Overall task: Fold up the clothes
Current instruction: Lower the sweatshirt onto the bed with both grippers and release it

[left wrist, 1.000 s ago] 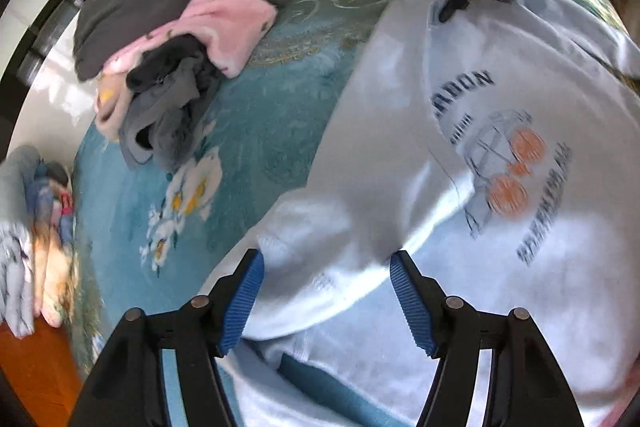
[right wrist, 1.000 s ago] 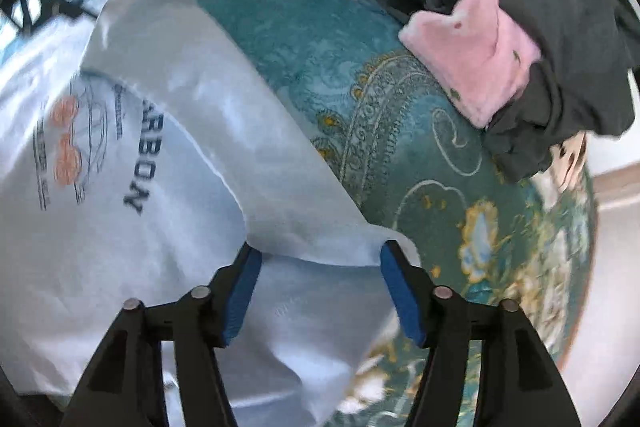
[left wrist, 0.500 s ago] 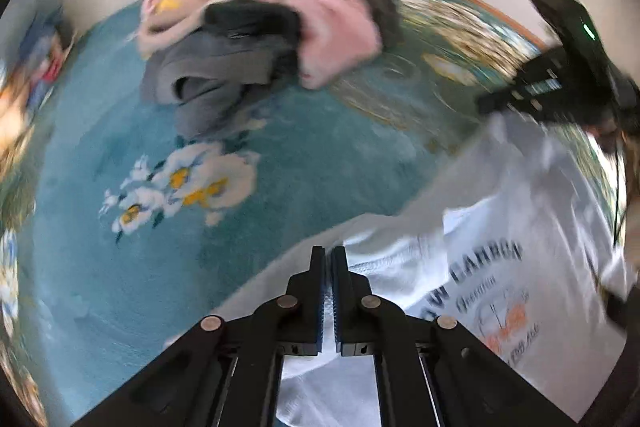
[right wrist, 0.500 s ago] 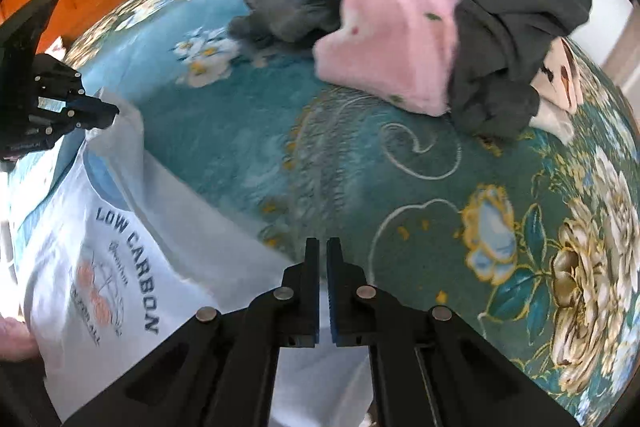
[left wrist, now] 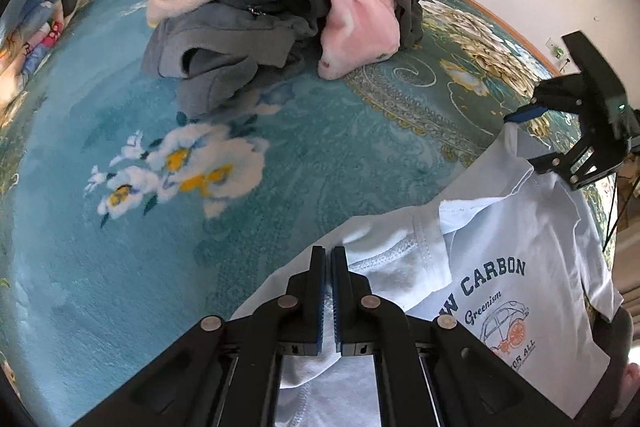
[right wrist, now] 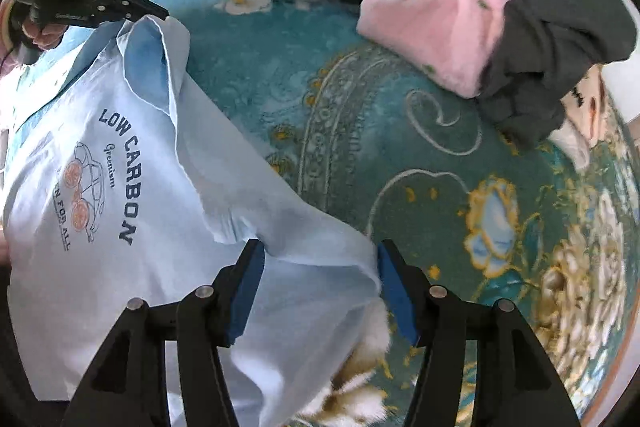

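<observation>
Right gripper [right wrist: 320, 287] reopened around T-shirt [right wrist: 120, 227]

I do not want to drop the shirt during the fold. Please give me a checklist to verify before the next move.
1. Left tool shut on the T-shirt: ok.
2. Right tool gripping it: not ok, open, with cloth between its fingers.
3. Print facing up: ok.
4. T-shirt apart from the clothes pile: ok.
5. T-shirt smooth: not ok, edge folded over near the sleeve.

Left gripper [left wrist: 328, 291] clamped tight; right gripper [right wrist: 320, 283] spread wide, apparently gripping nothing.
</observation>
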Demonstrator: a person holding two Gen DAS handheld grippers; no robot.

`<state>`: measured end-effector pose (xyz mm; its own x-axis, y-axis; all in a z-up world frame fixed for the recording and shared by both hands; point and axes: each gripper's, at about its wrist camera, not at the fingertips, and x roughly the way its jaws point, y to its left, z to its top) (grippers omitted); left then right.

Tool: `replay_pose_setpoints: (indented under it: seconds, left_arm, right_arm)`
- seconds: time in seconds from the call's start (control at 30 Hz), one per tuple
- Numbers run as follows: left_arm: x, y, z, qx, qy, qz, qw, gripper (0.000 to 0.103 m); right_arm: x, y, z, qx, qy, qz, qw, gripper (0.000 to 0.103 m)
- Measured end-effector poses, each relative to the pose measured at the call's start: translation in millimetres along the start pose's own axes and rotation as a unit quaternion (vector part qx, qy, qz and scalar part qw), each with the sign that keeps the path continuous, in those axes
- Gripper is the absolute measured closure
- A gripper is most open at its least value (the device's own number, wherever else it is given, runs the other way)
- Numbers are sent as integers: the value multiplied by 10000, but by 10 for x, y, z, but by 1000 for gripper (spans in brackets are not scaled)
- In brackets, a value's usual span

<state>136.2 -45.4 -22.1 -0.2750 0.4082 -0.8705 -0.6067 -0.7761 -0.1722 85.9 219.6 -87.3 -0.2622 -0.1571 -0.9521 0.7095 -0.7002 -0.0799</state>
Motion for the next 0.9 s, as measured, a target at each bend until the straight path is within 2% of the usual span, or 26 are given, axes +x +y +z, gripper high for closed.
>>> replay_pose_setpoints:
  seconds: [0.03, 0.07, 0.1, 0.13, 0.23, 0.3, 0.43, 0.57, 0.63, 0.67, 0.77, 0.8, 0.83, 0.9]
  left_arm:
    - [-7, 3, -1, -8, -3, -10, 10000, 99]
    - [-24, 19, 3, -56, -29, -25, 10000, 99]
    - [-41, 35, 8, -109, -57, -40, 9999, 99]
    - [-59, 51, 13, -161, -85, -56, 9998, 99]
    - [-104, 169, 80, -437, -197, -127, 9988, 99]
    - [-105, 301, 193, -704, -276, -139, 9970, 99]
    - [-23, 552, 466, -1100, -361, -56, 9933, 102]
    - [111, 849, 737, -1600, -380, 136, 9863, 102]
    - [165, 953, 764, -1821, -304, 68, 9828, 102]
    - [160, 972, 732, -1870, -255, 60, 9820, 102]
    - [94, 944, 588, -1839, -141, 115, 9828, 102]
    - [52, 911, 516, -1801, -104, 140, 9835, 101]
    - [11, 879, 444, -1763, -67, 166, 9842, 101]
    - [-116, 834, 240, -1788, -87, 135, 9838, 101]
  right_arm:
    - [3, -15, -3, 113, -47, 85, 9999, 46]
    - [2, -32, -6, 234, -101, 173, 9995, 53]
    - [0, -50, -10, 355, -155, 262, 9989, 81]
    - [-1, -67, -13, 477, -209, 350, 9980, 99]
    - [-62, -195, -42, 992, -556, 757, 9906, 99]
    - [-119, -375, -27, 1486, -845, 812, 9819, 100]
    - [-78, -743, 91, 2163, -1051, 535, 9692, 103]
    - [11, -1076, 151, 2858, -1151, 367, 9506, 103]
    - [33, -1161, 148, 3117, -1177, 265, 9425, 103]
    - [8, -1144, 112, 3138, -1253, 411, 9403, 103]
    - [-116, -997, -37, 2825, -1229, 208, 9511, 101]
    - [-163, -969, -102, 2768, -1217, 182, 9530, 97]
    - [-237, -914, -217, 2754, -1209, 139, 9536, 81]
    - [-380, -802, -451, 2795, -1195, 96, 9526, 57]
